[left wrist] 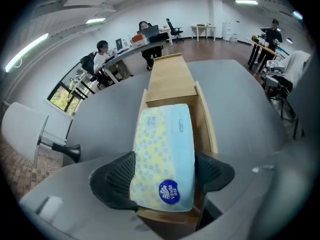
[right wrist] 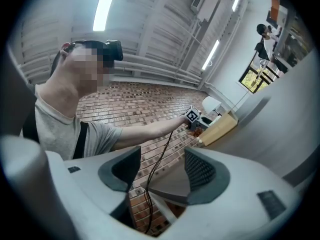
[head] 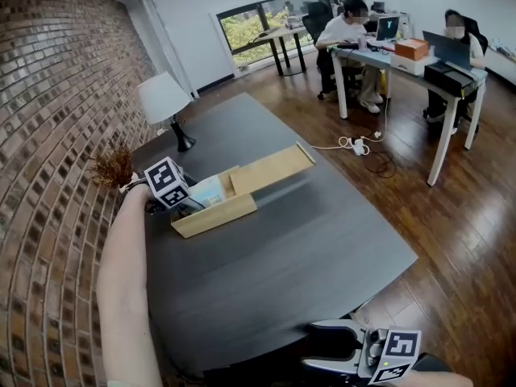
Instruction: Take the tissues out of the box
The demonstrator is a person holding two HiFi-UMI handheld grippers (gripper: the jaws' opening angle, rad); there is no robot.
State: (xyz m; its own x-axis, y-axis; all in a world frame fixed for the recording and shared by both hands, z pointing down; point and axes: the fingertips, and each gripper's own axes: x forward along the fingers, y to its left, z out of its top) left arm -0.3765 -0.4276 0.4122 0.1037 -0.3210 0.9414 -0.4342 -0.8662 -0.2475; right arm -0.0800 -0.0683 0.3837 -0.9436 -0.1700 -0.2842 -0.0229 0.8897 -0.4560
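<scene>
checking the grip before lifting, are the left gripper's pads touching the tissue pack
Touching: the left gripper view shows both pads flush against the sides of the tissue pack, no gap.

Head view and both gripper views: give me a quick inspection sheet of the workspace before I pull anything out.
Surface: dark table, flat, no spills seen.
Job's things: wooden box with sliding lid pulled back; tissue pack in the opened end.
Clutter: lamp and dried plant on the table's brick-wall side.
Grippers: left gripper closed on the tissue pack's sides; right gripper open, empty, by the table's near edge.
Cables: black cable hanging below the left arm; power strip with a white lead on the floor.
Surroundings: brick wall, wooden floor, people seated at a white desk.
</scene>
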